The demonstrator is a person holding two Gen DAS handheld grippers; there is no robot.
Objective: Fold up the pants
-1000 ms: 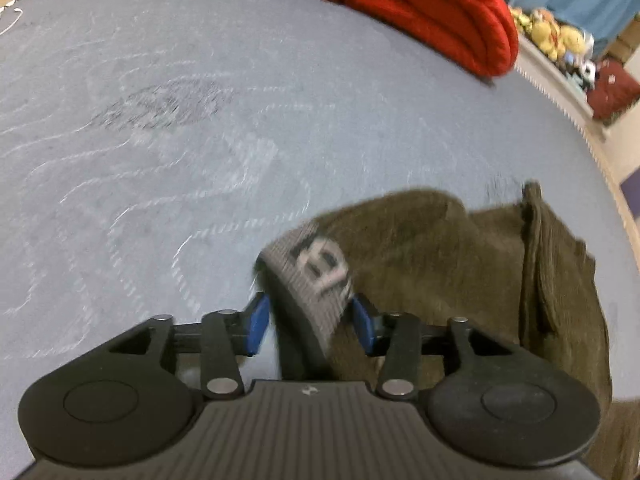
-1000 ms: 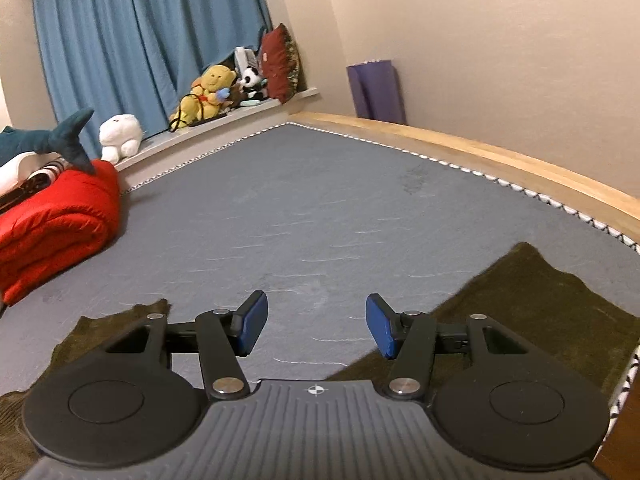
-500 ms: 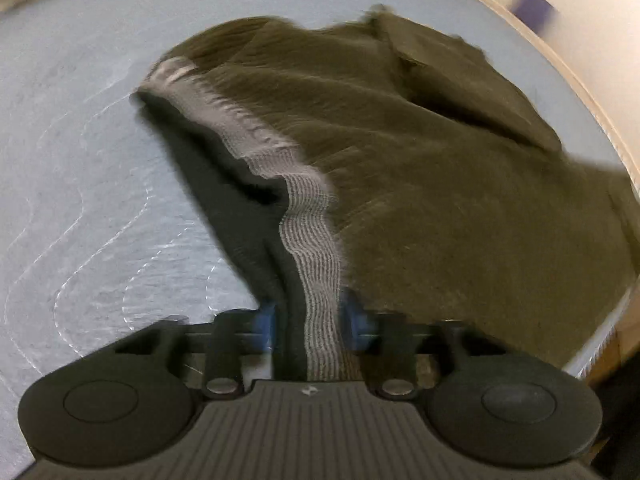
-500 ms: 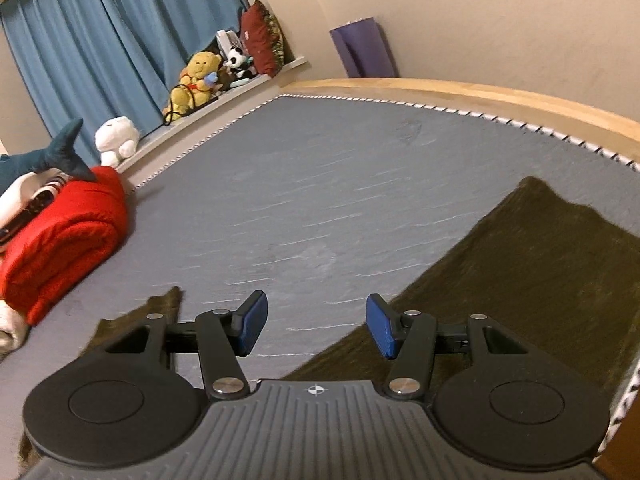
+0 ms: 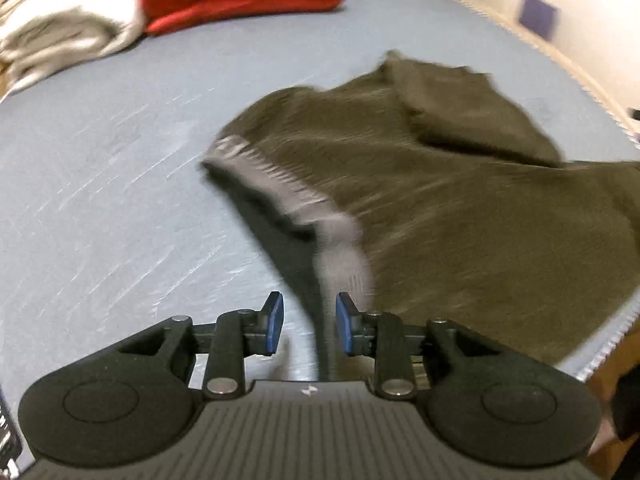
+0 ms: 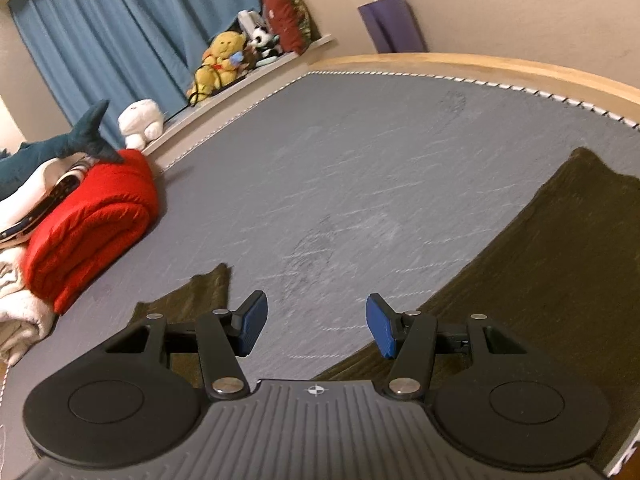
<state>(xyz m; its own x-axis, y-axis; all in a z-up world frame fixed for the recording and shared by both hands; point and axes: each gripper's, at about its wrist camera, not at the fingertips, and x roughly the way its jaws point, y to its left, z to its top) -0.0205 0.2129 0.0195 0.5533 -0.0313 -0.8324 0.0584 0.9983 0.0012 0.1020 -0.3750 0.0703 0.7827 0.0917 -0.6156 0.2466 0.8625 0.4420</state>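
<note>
Dark olive pants (image 5: 460, 220) lie spread on the grey-blue bed (image 5: 120, 200), one part folded over at the far right. Their grey elastic waistband (image 5: 340, 248) rises off the bed and runs between the blue pads of my left gripper (image 5: 308, 324), which is shut on it. The picture is motion-blurred. In the right wrist view my right gripper (image 6: 316, 324) hangs open over bare mattress with nothing between its fingers. One stretch of the pants (image 6: 560, 280) lies to its right, and a smaller corner (image 6: 200, 296) lies at its lower left.
A rolled red blanket (image 6: 92, 224) and a white blanket (image 5: 60, 28) lie at the bed's far side, with a plush shark (image 6: 60, 144) on top. Stuffed toys (image 6: 220, 60) sit on a ledge before blue curtains. A wooden frame (image 6: 480, 64) edges the mattress.
My left gripper's jaws closed onto the waistband and then drew it up and sideways, stretching the pants. My right gripper shifted a little over the bed and stayed open.
</note>
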